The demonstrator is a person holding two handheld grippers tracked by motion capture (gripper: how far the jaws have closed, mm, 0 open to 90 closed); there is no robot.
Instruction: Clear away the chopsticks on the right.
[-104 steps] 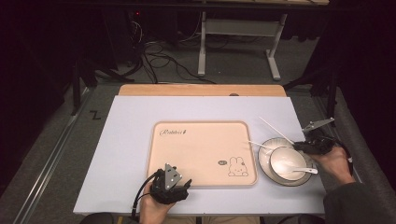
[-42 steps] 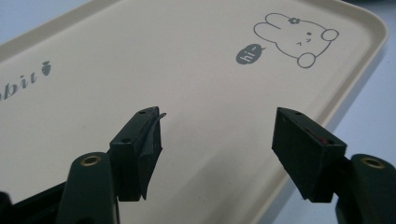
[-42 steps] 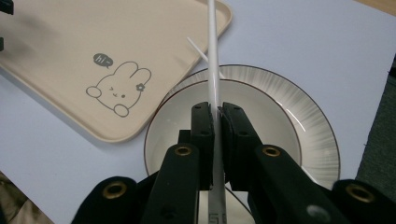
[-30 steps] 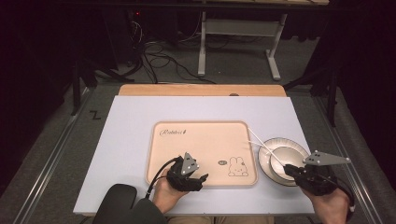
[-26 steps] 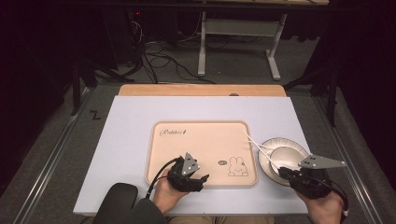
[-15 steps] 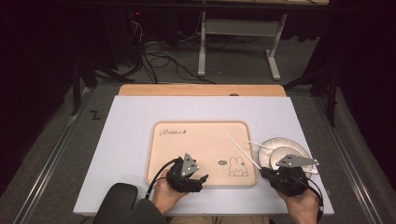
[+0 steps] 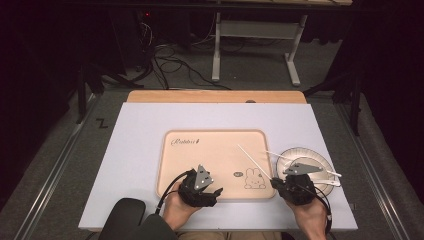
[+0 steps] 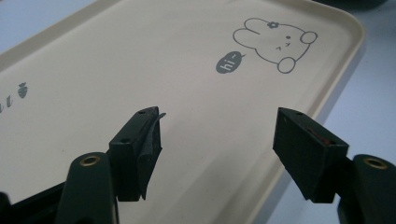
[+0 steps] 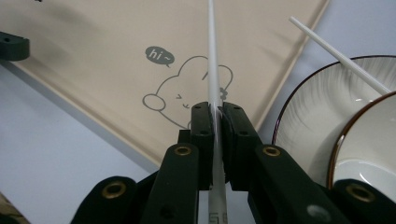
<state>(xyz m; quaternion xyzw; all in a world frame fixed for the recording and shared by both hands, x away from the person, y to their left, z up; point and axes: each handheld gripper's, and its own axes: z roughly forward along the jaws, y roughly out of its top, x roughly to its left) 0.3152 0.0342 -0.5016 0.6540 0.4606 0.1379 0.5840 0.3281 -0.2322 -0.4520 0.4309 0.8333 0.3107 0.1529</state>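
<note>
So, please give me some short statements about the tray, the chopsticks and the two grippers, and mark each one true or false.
1. The right gripper is shut on a white chopstick. True.
2. The left gripper holds the second chopstick. False: its jaws are open and empty above the tray.
3. The tray has a rabbit drawing on it. True.
4. The second chopstick lies flat on the tray. False: it rests on the plate, beside the tray.
5. A bowl sits in the plate. True.
</note>
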